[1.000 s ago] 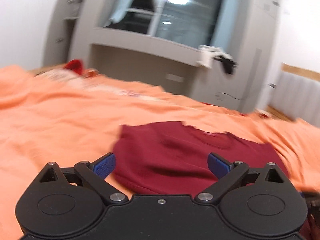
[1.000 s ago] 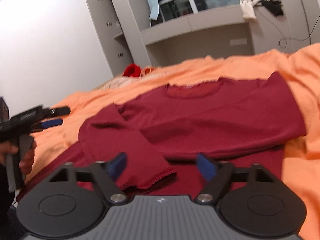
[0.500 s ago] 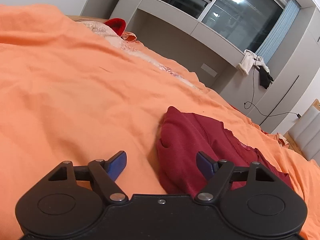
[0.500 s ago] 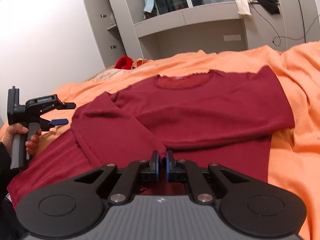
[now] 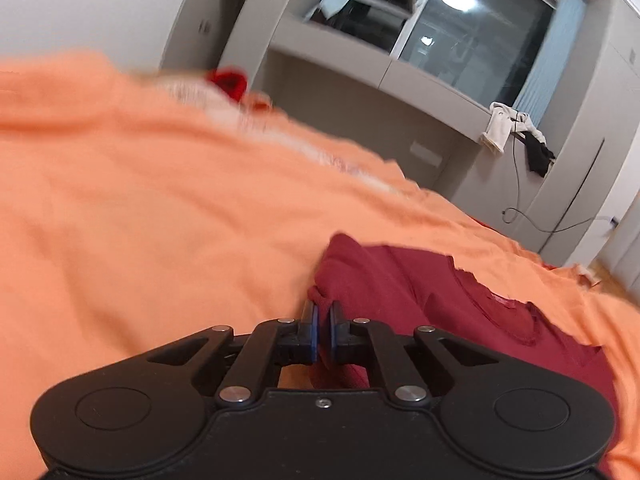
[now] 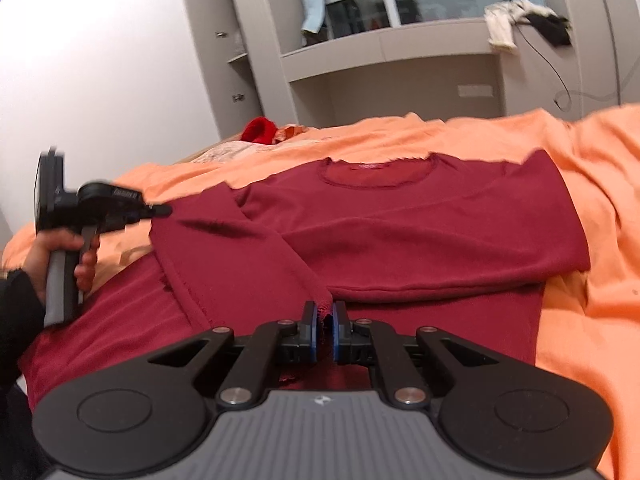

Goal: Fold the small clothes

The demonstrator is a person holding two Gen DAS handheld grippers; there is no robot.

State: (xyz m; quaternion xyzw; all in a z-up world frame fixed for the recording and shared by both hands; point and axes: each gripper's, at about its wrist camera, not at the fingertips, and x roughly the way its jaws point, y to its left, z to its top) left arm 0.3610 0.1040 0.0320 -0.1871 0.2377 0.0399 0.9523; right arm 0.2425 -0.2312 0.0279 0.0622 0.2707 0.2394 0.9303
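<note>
A dark red long-sleeved top [image 6: 400,224] lies flat on an orange bedspread [image 6: 592,184], neck hole at the far side. Its right sleeve is folded across the chest and its left sleeve lies folded diagonally toward me. My right gripper [image 6: 325,322] is shut on the cuff of that left sleeve. My left gripper [image 5: 323,320] is shut on the left shoulder fold of the top [image 5: 400,292]. In the right wrist view the left gripper [image 6: 160,211] sits at the top's left edge, held by a hand.
A red item [image 6: 260,128] and pale patterned fabric [image 6: 224,152] lie at the far end of the bed. Grey cabinets and a ledge with draped clothes [image 6: 520,24] stand behind. A cable [image 5: 552,224] hangs by the wall.
Both grippers were open a second ago. The right one shut on the sleeve cuff first. The left one swung round to the top's left shoulder and has now shut on it.
</note>
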